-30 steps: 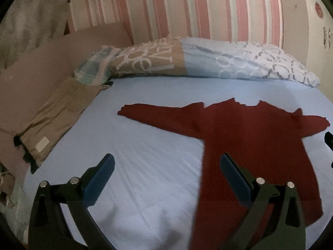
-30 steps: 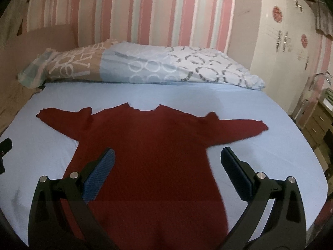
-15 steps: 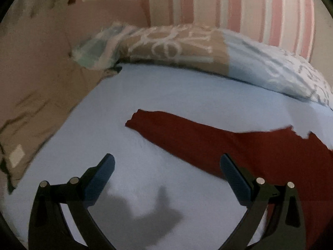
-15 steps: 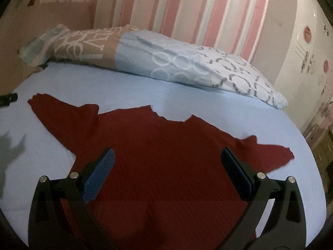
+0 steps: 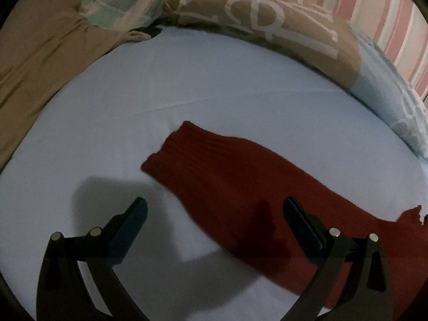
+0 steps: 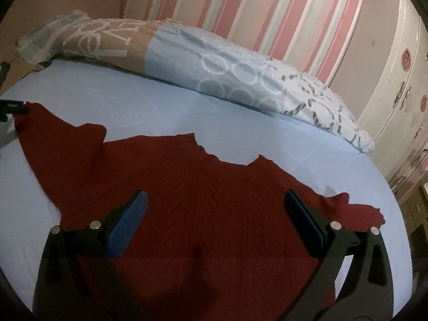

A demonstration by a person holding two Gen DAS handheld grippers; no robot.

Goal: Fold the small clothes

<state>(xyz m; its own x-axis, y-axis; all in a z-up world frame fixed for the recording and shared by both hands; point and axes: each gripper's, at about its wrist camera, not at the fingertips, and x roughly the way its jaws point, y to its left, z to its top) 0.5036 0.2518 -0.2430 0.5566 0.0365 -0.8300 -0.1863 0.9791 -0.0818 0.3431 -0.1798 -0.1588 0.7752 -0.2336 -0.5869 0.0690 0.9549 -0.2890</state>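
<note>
A dark red long-sleeved top (image 6: 203,198) lies flat on the light blue bed sheet (image 6: 107,99), sleeves spread to both sides. In the left wrist view its left sleeve (image 5: 227,176) runs from the cuff toward the lower right. My left gripper (image 5: 214,214) is open and empty, low over the sleeve just short of the cuff. My right gripper (image 6: 214,206) is open and empty, over the middle of the top's body below the neckline. The tip of the left gripper shows at the sleeve cuff in the right wrist view (image 6: 13,107).
A long patterned pillow (image 6: 187,64) lies across the head of the bed against a pink striped wall. Tan clothing (image 5: 34,61) lies along the bed's left edge. A white wardrobe (image 6: 396,80) stands to the right of the bed.
My left gripper has moved forward, left and down toward the left sleeve cuff. My right gripper has moved closer in over the top's body. Both stay open.
</note>
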